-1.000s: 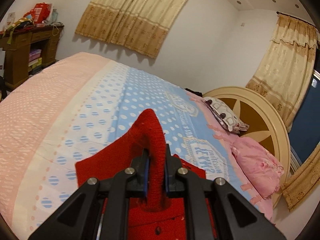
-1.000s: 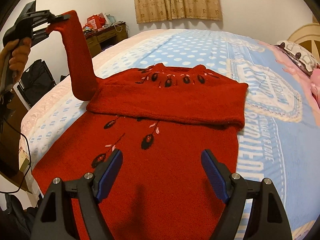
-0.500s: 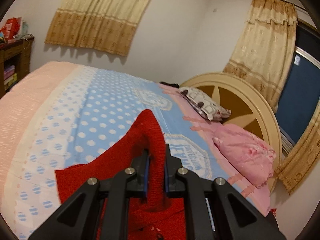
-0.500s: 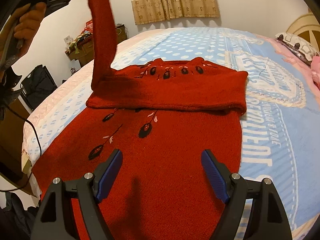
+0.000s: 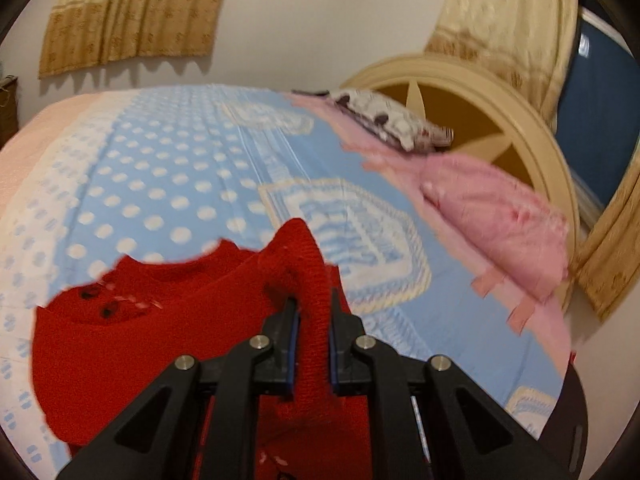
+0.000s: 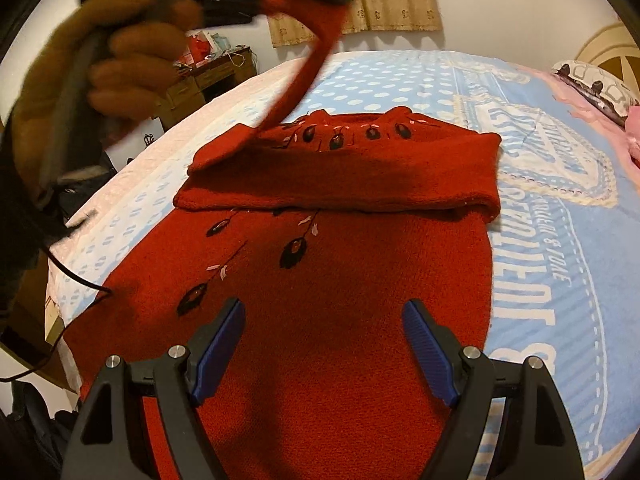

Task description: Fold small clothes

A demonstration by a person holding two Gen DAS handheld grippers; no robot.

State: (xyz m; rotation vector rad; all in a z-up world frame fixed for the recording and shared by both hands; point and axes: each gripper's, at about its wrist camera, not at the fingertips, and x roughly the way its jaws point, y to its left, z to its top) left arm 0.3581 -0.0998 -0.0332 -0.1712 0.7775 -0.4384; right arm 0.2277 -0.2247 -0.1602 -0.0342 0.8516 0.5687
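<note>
The red sweater (image 6: 320, 280), sprigged with dark buds, lay folded across its chest. The left gripper (image 5: 312, 344) clamped its lifted sleeve (image 6: 304, 68). The right gripper (image 6: 324, 344) gaped empty.

Blue dotted bedspread (image 5: 168, 184), pink pillow (image 5: 496, 216), patterned pillow (image 5: 392, 120), round headboard (image 5: 532, 132), curtains (image 5: 132, 12), cluttered desk (image 6: 216, 76).

The sweater (image 6: 328, 288) is deep red with dark embroidered buds. The bedspread (image 6: 400, 76) at twelve o'clock is blue with white dots.
</note>
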